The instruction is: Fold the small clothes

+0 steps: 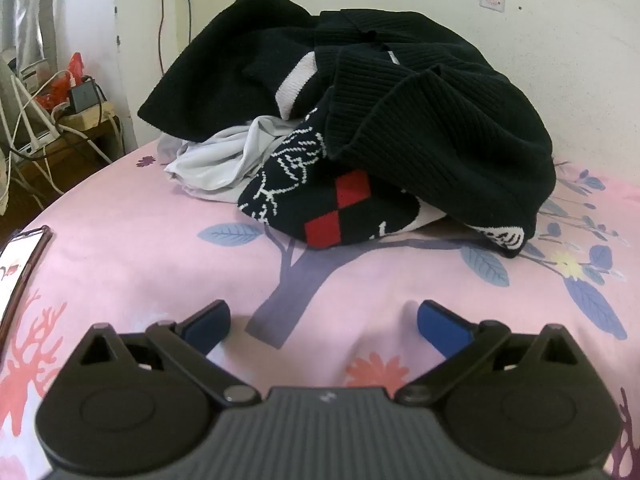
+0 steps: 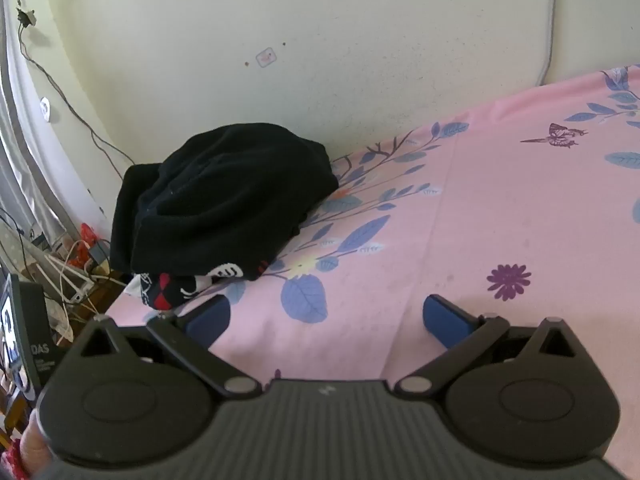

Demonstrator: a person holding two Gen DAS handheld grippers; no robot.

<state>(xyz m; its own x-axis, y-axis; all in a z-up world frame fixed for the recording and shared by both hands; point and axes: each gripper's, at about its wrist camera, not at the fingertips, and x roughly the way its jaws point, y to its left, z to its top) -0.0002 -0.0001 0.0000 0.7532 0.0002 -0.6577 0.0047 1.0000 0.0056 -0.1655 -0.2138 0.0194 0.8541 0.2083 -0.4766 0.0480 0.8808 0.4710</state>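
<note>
A pile of small clothes (image 1: pixel 352 120) lies on the pink flowered bed sheet (image 1: pixel 132 236) against the wall: black ribbed knits on top, a dark garment with red diamonds (image 1: pixel 340 208) and white lines in front, a pale grey garment (image 1: pixel 224 164) at the left. My left gripper (image 1: pixel 322 320) is open and empty, low over the sheet in front of the pile. In the right wrist view the pile (image 2: pixel 220 204) sits at the left by the wall. My right gripper (image 2: pixel 326 318) is open and empty over the sheet (image 2: pixel 500 208), to the right of the pile.
A phone (image 1: pixel 22 264) lies at the sheet's left edge. A low stand with cables and a charger (image 1: pixel 82 94) is beyond the bed's left end. The wall (image 2: pixel 320 40) runs along the bed behind the pile. A dark box (image 2: pixel 36 344) stands at lower left.
</note>
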